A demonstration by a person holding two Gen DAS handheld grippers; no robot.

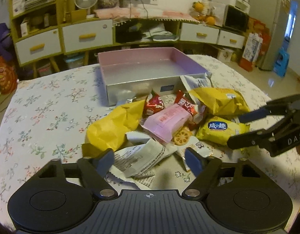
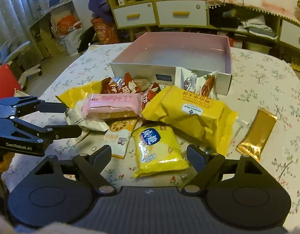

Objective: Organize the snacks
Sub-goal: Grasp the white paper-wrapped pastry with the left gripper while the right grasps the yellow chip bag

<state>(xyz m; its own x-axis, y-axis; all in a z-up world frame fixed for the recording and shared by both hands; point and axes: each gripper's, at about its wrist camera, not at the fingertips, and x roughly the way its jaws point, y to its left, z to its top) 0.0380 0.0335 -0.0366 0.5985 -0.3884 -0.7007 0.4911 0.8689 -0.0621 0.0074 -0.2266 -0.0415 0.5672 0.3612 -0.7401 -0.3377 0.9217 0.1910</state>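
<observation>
A heap of snack packets lies on the flowered tablecloth in front of a pink-lined box [image 1: 111, 89] [image 2: 142, 70]. My left gripper [image 1: 149, 160] [image 2: 73, 119] stands open astride a crumpled white packet [image 1: 138, 159], with its pads at the packet's edges. My right gripper [image 2: 149, 153] [image 1: 234, 130] is open around a small yellow packet [image 2: 157, 148] [image 1: 218, 130]; its pads do not press on it. A pink packet [image 1: 167, 120] [image 2: 113, 105], a large yellow packet [image 2: 189, 115], red packets [image 1: 153, 105] and a lotus-root packet [image 2: 118, 136] make up the middle of the heap.
A gold packet [image 2: 257, 132] lies apart at the right of the heap. Two white packets [image 2: 196, 81] lean on the box's front wall. The box holds nothing. Cabinets with drawers [image 1: 87, 37] stand behind the table, and a red chair [image 2: 3, 81] beside it.
</observation>
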